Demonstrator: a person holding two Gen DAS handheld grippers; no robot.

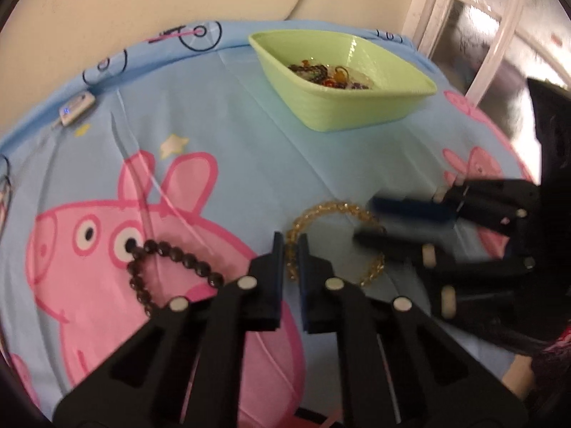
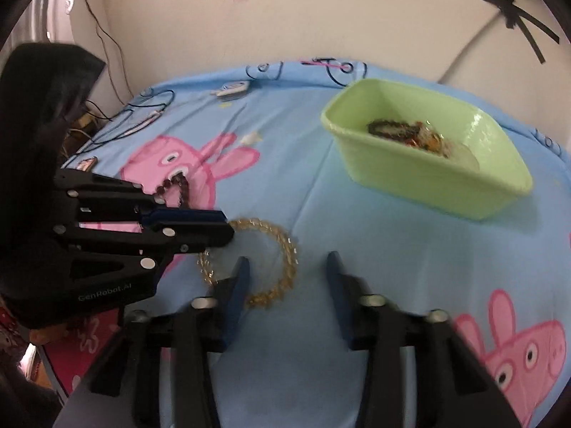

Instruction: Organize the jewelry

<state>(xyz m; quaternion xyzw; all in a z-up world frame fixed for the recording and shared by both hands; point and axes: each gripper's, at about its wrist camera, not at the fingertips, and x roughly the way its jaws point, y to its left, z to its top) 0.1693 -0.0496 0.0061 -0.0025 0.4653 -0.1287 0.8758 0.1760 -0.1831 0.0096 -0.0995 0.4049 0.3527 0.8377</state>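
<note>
An amber bead bracelet [image 1: 332, 208] [image 2: 289, 249] lies on the blue cartoon-pig cloth [image 1: 232, 135]. My left gripper [image 1: 291, 246] [image 2: 226, 226] is shut on its near-left rim, with beads caught between the narrow jaws. To the left of it a dark bead bracelet [image 1: 178, 253] [image 2: 178, 183] rests on the pink pig print. My right gripper [image 2: 287, 264] [image 1: 364, 220] is open, its left finger over the amber bracelet's edge, holding nothing. Further back, a green bowl [image 1: 357, 114] [image 2: 428, 185] holds several mixed jewelry pieces [image 1: 321, 75].
A small white device [image 1: 76, 107] [image 2: 232, 89] lies near the cloth's far edge. Thin black cables [image 2: 142, 121] trail over the far-left corner. A cream wall backs the table, and a white window frame [image 1: 446, 10] stands at the right.
</note>
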